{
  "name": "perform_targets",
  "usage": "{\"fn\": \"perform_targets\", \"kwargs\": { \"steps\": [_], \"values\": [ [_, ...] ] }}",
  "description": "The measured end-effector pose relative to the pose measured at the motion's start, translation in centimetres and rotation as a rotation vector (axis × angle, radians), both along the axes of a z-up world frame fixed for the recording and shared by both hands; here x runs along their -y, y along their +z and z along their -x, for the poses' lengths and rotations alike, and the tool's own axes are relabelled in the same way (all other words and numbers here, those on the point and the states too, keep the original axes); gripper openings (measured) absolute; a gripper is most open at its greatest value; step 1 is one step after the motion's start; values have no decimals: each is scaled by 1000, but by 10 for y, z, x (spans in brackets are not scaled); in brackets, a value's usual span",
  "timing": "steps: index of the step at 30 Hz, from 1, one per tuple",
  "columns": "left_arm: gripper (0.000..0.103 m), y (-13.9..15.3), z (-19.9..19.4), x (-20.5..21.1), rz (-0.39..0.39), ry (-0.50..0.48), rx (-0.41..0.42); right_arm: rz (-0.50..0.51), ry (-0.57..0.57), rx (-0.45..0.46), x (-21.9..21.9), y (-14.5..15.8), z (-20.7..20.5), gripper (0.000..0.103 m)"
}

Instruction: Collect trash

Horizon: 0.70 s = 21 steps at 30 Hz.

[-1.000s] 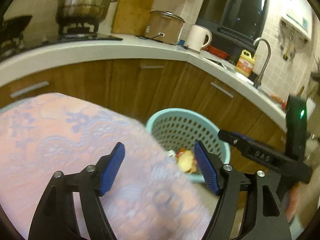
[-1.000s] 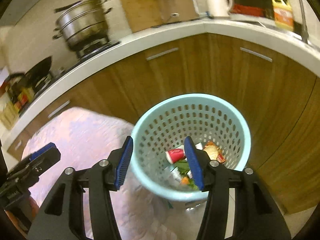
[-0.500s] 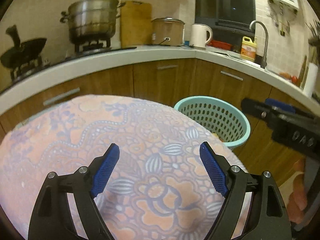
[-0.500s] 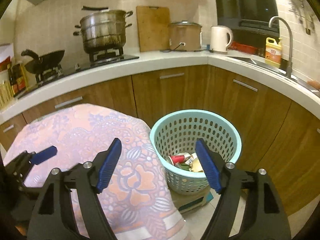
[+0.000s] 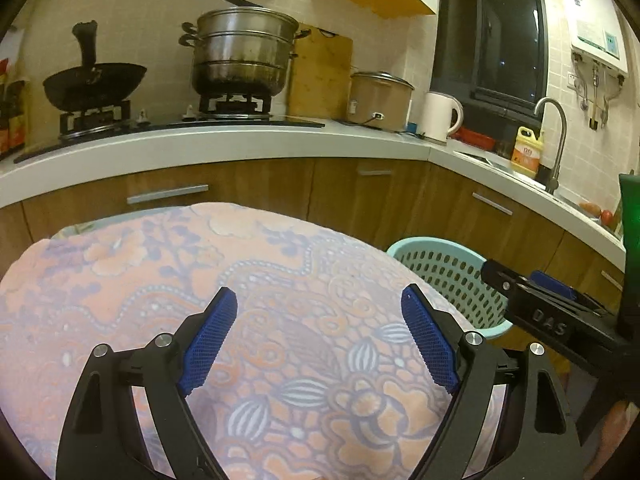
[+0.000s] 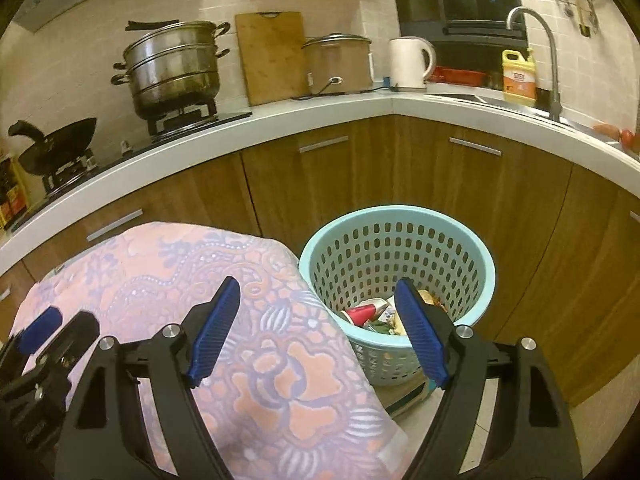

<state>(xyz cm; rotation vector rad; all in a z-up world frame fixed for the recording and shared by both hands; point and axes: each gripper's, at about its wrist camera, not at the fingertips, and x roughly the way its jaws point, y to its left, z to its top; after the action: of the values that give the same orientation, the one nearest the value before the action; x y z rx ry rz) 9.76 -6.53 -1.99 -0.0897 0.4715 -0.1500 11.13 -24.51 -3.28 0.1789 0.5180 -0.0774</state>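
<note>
A light blue perforated trash basket [image 6: 476,248] stands on the floor by the cabinets, right of the table; it also shows in the left wrist view [image 5: 440,268]. Inside lie several pieces of trash, among them a red and white cup [image 6: 362,312]. My right gripper [image 6: 316,320] is open and empty, above the table's right edge, beside the basket. My left gripper [image 5: 320,336] is open and empty over the table's pink and purple floral cloth [image 5: 200,280]. The right gripper's body [image 5: 560,320] shows at the right of the left wrist view.
Wooden cabinets [image 6: 320,184] under a white counter [image 5: 240,140] run behind the table and basket. On the counter stand a steamer pot [image 5: 244,52], a wok [image 5: 94,84], a cutting board [image 6: 272,56], a rice cooker [image 6: 338,64], a kettle [image 6: 410,62] and a faucet [image 6: 536,48].
Both grippers have pulled back and up from the basket. The right gripper's jaws have opened wider. The view now shows more of the table and counter.
</note>
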Motion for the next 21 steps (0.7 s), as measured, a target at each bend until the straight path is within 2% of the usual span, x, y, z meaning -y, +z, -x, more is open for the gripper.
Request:
{"fn": "perform_targets", "kwargs": {
  "steps": [7, 11, 16, 21],
  "values": [
    [82, -1, 1, 3, -8, -12, -2, 47, -56, 84, -7, 1, 15, 78],
    [82, -1, 2, 4, -12, -8, 6, 54, -62, 106, -8, 2, 19, 83],
    [82, -2, 1, 2, -6, -10, 1, 72, -53, 119, -12, 2, 22, 83],
    [83, -1, 0, 1, -4, -11, -2, 92, -47, 126, -16, 2, 25, 92]
  ]
}}
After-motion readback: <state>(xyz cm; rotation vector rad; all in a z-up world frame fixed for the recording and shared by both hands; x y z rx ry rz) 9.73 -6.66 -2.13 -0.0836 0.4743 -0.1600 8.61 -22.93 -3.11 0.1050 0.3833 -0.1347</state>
